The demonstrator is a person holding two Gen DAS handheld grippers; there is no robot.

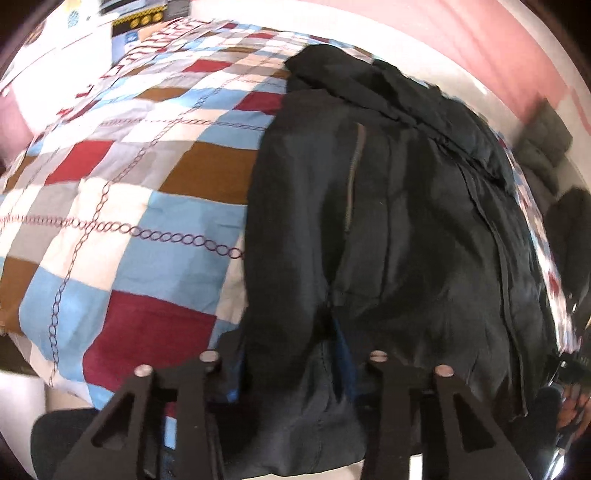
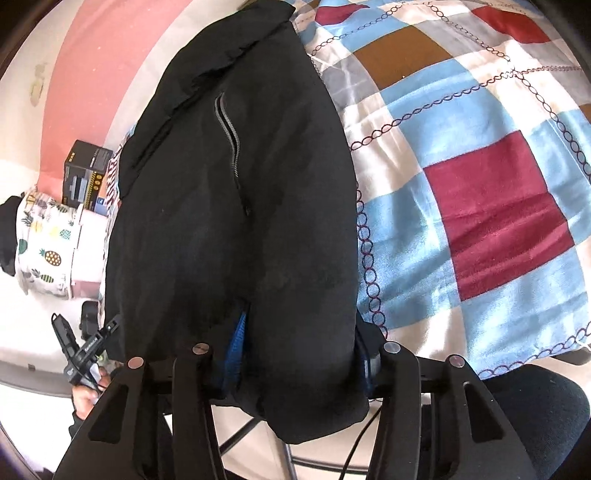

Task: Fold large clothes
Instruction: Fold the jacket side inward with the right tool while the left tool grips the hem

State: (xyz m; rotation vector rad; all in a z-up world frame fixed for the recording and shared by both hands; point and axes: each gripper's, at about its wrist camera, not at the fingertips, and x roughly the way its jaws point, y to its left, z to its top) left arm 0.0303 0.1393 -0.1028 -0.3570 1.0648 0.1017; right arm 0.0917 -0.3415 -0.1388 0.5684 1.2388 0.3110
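Note:
A large black jacket (image 1: 388, 206) with a grey zipper lies on a checked quilt (image 1: 122, 206). Its near end hangs down between the fingers of my left gripper (image 1: 295, 365), which is shut on the fabric. In the right wrist view the same jacket (image 2: 236, 206) drapes from the quilt (image 2: 480, 166) over my right gripper (image 2: 295, 354), whose fingers pinch its lower edge; a blue lining shows at the grip. The fingertips of both grippers are hidden by cloth.
A pink wall (image 2: 92, 74) stands behind the bed. A black box (image 2: 86, 177) and a pineapple-print cloth (image 2: 48, 243) sit beside the bed. The other hand-held gripper (image 2: 85, 354) shows at lower left. Boxes (image 1: 140, 22) lie at the quilt's far end.

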